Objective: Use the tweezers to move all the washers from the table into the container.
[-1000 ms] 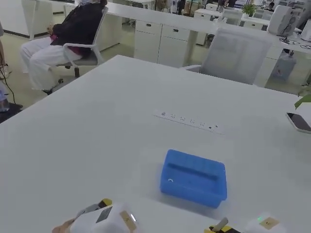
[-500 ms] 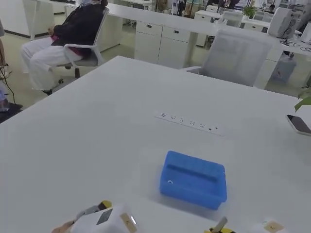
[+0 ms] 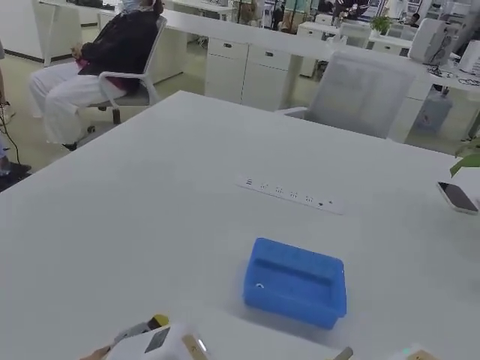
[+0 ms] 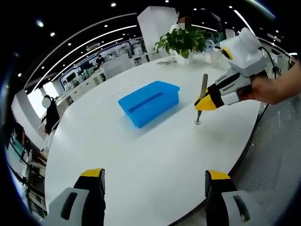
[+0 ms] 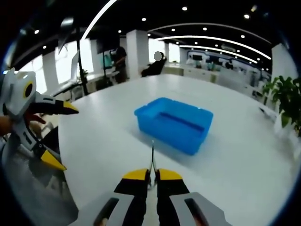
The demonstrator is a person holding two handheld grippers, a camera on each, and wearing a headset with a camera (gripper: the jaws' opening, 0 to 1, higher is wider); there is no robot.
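While the right gripper (image 5: 153,175) has its jaws pinched together on the tweezers (image 5: 152,157), whose thin blades stick out forward between the yellow tips, the left gripper (image 4: 154,175) has its jaws wide apart with nothing between them. In the left gripper view a hand (image 4: 276,89) holds the right gripper tilted downward, so the tweezers' points meet the table (image 4: 141,155) close to its near edge. A small speck (image 4: 198,123) sits at the points, too small to say whether it is a washer.

Just beyond, a little in from the near edge and roughly midway along it, is the blue container (image 3: 295,281), open-topped, with a small pale ring (image 3: 259,286) inside at its left end. Farther toward the far edge a white power strip (image 3: 289,195) lies flat — apart from the container. A phone (image 3: 457,197) rests by the right edge, and a potted plant (image 4: 183,40) stands near that same edge. Past the far edge is a grey office chair (image 3: 367,90); off the far left corner a person (image 3: 105,52) sits in another chair.
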